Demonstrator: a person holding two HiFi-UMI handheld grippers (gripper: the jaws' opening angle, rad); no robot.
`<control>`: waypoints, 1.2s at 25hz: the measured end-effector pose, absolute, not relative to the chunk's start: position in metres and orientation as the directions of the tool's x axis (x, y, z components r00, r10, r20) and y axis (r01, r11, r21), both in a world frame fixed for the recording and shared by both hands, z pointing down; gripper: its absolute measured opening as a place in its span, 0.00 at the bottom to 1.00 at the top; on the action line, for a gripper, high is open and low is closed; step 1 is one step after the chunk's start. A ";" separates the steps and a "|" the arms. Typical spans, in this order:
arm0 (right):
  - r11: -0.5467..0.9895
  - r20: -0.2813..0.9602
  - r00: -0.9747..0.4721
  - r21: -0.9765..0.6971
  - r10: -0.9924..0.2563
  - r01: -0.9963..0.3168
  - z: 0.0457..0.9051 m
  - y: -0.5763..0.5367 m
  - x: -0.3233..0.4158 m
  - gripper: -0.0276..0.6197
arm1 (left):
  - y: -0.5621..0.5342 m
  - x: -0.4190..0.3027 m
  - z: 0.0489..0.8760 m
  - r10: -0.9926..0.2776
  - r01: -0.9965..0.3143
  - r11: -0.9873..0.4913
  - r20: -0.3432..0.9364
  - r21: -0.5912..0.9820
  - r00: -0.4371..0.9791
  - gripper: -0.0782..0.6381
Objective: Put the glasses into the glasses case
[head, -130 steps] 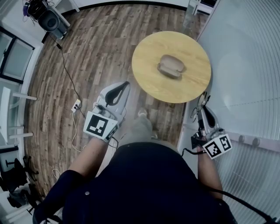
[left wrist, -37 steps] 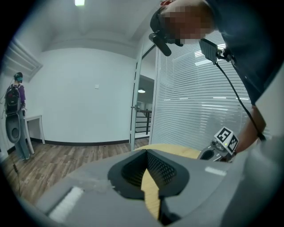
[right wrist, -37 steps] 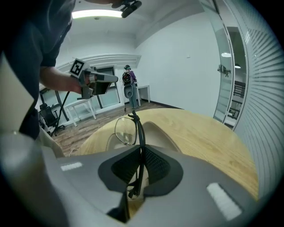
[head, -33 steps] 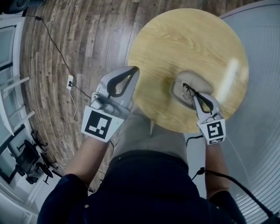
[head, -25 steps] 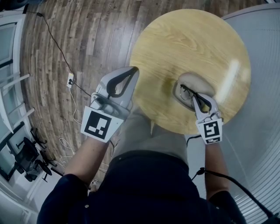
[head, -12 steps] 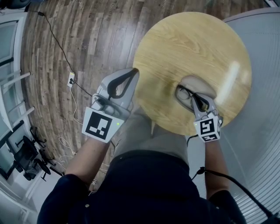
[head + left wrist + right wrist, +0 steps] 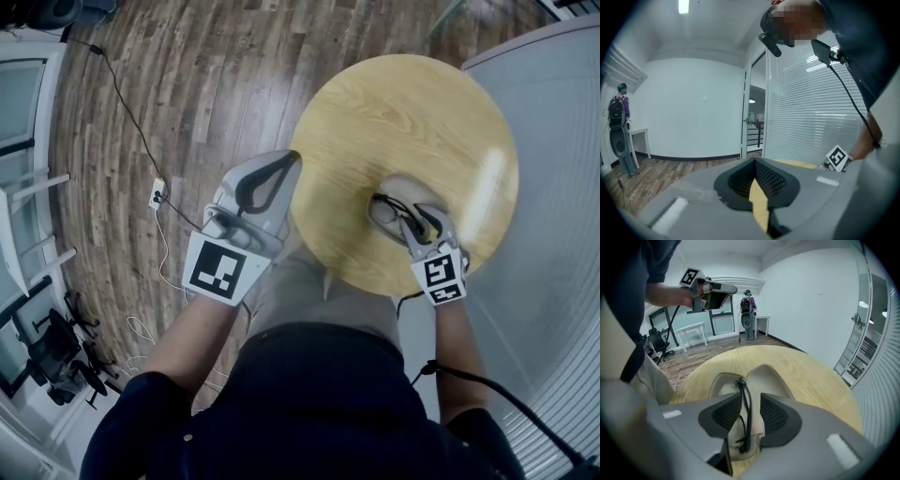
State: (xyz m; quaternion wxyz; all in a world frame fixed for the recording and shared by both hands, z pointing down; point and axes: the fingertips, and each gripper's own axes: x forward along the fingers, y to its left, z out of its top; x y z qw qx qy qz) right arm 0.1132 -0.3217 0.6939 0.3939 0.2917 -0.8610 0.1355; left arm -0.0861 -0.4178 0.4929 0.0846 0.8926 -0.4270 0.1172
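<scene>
Round wooden bench point(image 7: 403, 112) bears the open glasses case point(image 7: 772, 377), the glasses point(image 7: 746, 427) lying inside it between the jaws of the right claw point(image 7: 750, 398), which have just been opening and stand wide; a skewed retreat could hook a temple and drag them out, while the left claw point(image 7: 755, 160) is closed, empty.

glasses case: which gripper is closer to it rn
Right. The right gripper is over the open glasses case, its jaws just opened with the glasses between them. The left gripper hangs beside the round table, apart from the case.
</scene>
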 end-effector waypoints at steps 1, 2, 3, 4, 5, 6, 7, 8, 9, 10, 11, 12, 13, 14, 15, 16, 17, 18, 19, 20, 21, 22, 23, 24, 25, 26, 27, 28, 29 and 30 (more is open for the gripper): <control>0.786 0.750 -0.516 0.009 -0.414 -0.618 0.686 -0.324 0.114 0.26 | -0.420 -0.085 0.486 -0.743 -0.779 -0.626 0.269 0.045 0.613 0.12; 0.779 0.742 -0.513 0.022 -0.433 -0.626 0.678 -0.326 0.115 0.26 | -0.421 -0.083 0.478 -0.744 -0.775 -0.630 0.255 0.040 0.618 0.12; 0.772 0.732 -0.510 0.034 -0.451 -0.634 0.669 -0.328 0.116 0.26 | -0.421 -0.081 0.472 -0.743 -0.771 -0.636 0.243 0.036 0.624 0.12; 0.765 0.721 -0.509 0.045 -0.470 -0.642 0.660 -0.328 0.117 0.26 | -0.421 -0.079 0.465 -0.741 -0.766 -0.642 0.231 0.034 0.631 0.12; 0.756 0.708 -0.510 0.052 -0.489 -0.652 0.650 -0.328 0.118 0.26 | -0.419 -0.076 0.460 -0.738 -0.761 -0.648 0.221 0.032 0.638 0.12; 0.744 0.690 -0.516 0.050 -0.508 -0.666 0.640 -0.327 0.118 0.26 | -0.417 -0.074 0.455 -0.735 -0.756 -0.654 0.212 0.030 0.645 0.12; 0.728 0.666 -0.528 0.035 -0.528 -0.685 0.631 -0.326 0.118 0.26 | -0.415 -0.072 0.449 -0.731 -0.750 -0.660 0.203 0.027 0.651 0.12; 0.708 0.636 -0.544 0.007 -0.547 -0.706 0.621 -0.325 0.118 0.26 | -0.414 -0.070 0.444 -0.728 -0.745 -0.667 0.193 0.022 0.657 0.12; 0.685 0.604 -0.558 -0.027 -0.569 -0.728 0.611 -0.324 0.118 0.26 | -0.414 -0.068 0.438 -0.725 -0.740 -0.673 0.183 0.015 0.663 0.12; 0.659 0.572 -0.566 -0.059 -0.593 -0.750 0.601 -0.324 0.119 0.26 | -0.414 -0.065 0.432 -0.722 -0.734 -0.679 0.172 0.008 0.670 0.12; 0.632 0.545 -0.566 -0.082 -0.618 -0.770 0.592 -0.324 0.123 0.26 | -0.414 -0.063 0.425 -0.719 -0.729 -0.685 0.161 0.002 0.676 0.12; 0.607 0.524 -0.558 -0.095 -0.643 -0.789 0.582 -0.323 0.126 0.26 | -0.414 -0.061 0.418 -0.715 -0.723 -0.691 0.149 -0.002 0.683 0.12; 0.586 0.509 -0.546 -0.097 -0.665 -0.804 0.572 -0.322 0.130 0.25 | -0.413 -0.058 0.410 -0.710 -0.716 -0.698 0.138 -0.007 0.691 0.12; 0.570 0.498 -0.533 -0.092 -0.684 -0.817 0.563 -0.319 0.134 0.25 | -0.411 -0.055 0.403 -0.703 -0.708 -0.706 0.128 -0.012 0.700 0.12; 0.558 0.488 -0.522 -0.083 -0.700 -0.826 0.554 -0.317 0.138 0.25 | -0.408 -0.052 0.395 -0.696 -0.699 -0.715 0.118 -0.019 0.708 0.12; 0.549 0.479 -0.512 -0.073 -0.713 -0.833 0.546 -0.314 0.142 0.25 | -0.405 -0.048 0.389 -0.689 -0.691 -0.723 0.109 -0.025 0.717 0.12; 0.543 0.470 -0.504 -0.063 -0.725 -0.838 0.539 -0.310 0.146 0.25 | -0.402 -0.043 0.383 -0.682 -0.683 -0.730 0.100 -0.030 0.725 0.12; 0.537 0.460 -0.498 -0.053 -0.735 -0.842 0.532 -0.306 0.150 0.25 | -0.398 -0.038 0.377 -0.675 -0.675 -0.737 0.091 -0.035 0.732 0.12; 0.532 0.451 -0.492 -0.045 -0.744 -0.845 0.526 -0.303 0.153 0.25 | -0.395 -0.034 0.372 -0.668 -0.668 -0.743 0.083 -0.040 0.739 0.12; 0.527 0.441 -0.487 -0.037 -0.754 -0.849 0.519 -0.300 0.156 0.25 | -0.392 -0.032 0.368 -0.662 -0.661 -0.749 0.076 -0.044 0.745 0.12; 0.523 0.433 -0.481 -0.025 -0.763 -0.852 0.512 -0.298 0.158 0.25 | -0.389 -0.029 0.363 -0.657 -0.656 -0.754 0.069 -0.047 0.750 0.12; 0.518 0.425 -0.472 -0.009 -0.772 -0.855 0.505 -0.296 0.160 0.25 | -0.386 -0.027 0.358 -0.654 -0.652 -0.756 0.059 -0.049 0.754 0.12; 0.514 0.420 -0.462 0.011 -0.781 -0.858 0.499 -0.293 0.162 0.25 | -0.382 -0.025 0.353 -0.653 -0.651 -0.757 0.046 -0.050 0.756 0.12; 0.509 0.413 -0.452 0.032 -0.790 -0.860 0.493 -0.289 0.165 0.25 | -0.378 -0.024 0.349 -0.652 -0.651 -0.758 0.032 -0.049 0.757 0.12; 0.503 0.404 -0.443 0.049 -0.800 -0.863 0.486 -0.286 0.168 0.25 | -0.373 -0.022 0.345 -0.651 -0.650 -0.759 0.020 -0.048 0.759 0.12; 0.495 0.392 -0.436 0.061 -0.810 -0.867 0.479 -0.283 0.171 0.25 | -0.370 -0.021 0.342 -0.649 -0.647 -0.761 0.015 -0.047 0.761 0.12; 0.489 0.377 -0.432 0.065 -0.819 -0.870 0.473 -0.281 0.173 0.25 | -0.367 -0.020 0.339 -0.647 -0.646 -0.762 0.016 -0.050 0.762 0.12; 0.486 0.359 -0.434 0.065 -0.827 -0.872 0.466 -0.278 0.174 0.23 | -0.364 -0.020 0.338 -0.647 -0.645 -0.762 0.023 -0.057 0.762 0.12; 0.485 0.338 -0.438 0.066 -0.833 -0.872 0.458 -0.275 0.176 0.23 | -0.362 -0.019 0.335 -0.649 -0.646 -0.760 0.028 -0.065 0.761 0.12; 0.486 0.317 -0.442 0.074 -0.839 -0.871 0.449 -0.272 0.177 0.20 | -0.359 -0.019 0.331 -0.652 -0.649 -0.758 0.028 -0.071 0.758 0.12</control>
